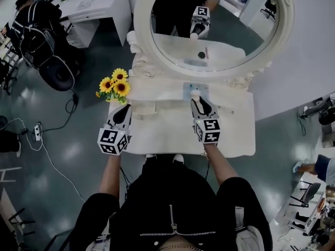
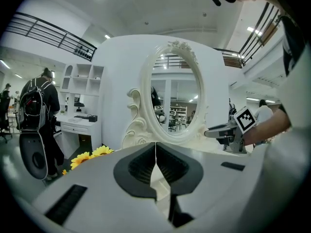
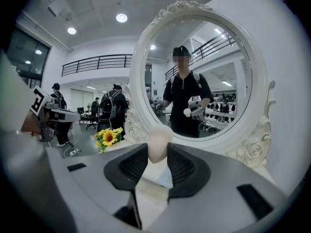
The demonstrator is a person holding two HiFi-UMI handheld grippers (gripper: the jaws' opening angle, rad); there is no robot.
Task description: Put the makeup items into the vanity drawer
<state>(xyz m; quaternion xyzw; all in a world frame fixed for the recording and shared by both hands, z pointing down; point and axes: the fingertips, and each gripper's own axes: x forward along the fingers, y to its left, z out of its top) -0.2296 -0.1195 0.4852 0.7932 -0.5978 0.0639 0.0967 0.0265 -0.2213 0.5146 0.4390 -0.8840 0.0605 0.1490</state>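
The white vanity table (image 1: 235, 135) with its oval mirror (image 1: 209, 14) lies below me. My right gripper (image 1: 197, 96) hangs over the table's middle, just in front of the mirror base. It is shut on a cream, egg-shaped makeup sponge (image 3: 159, 142), whose top sticks out above the pads; the sponge (image 1: 196, 93) also shows in the head view. A pale blue flat item (image 1: 194, 87) lies on the table just beyond it. My left gripper (image 1: 124, 110) is above the table's left end, its jaws shut with nothing between them (image 2: 155, 144).
Sunflowers (image 1: 116, 84) stand at the table's left back corner, close to the left gripper. A person with a backpack (image 1: 36, 30) stands by a white desk (image 1: 99, 4) at far left. Cables and a power strip (image 1: 37, 130) lie on the floor.
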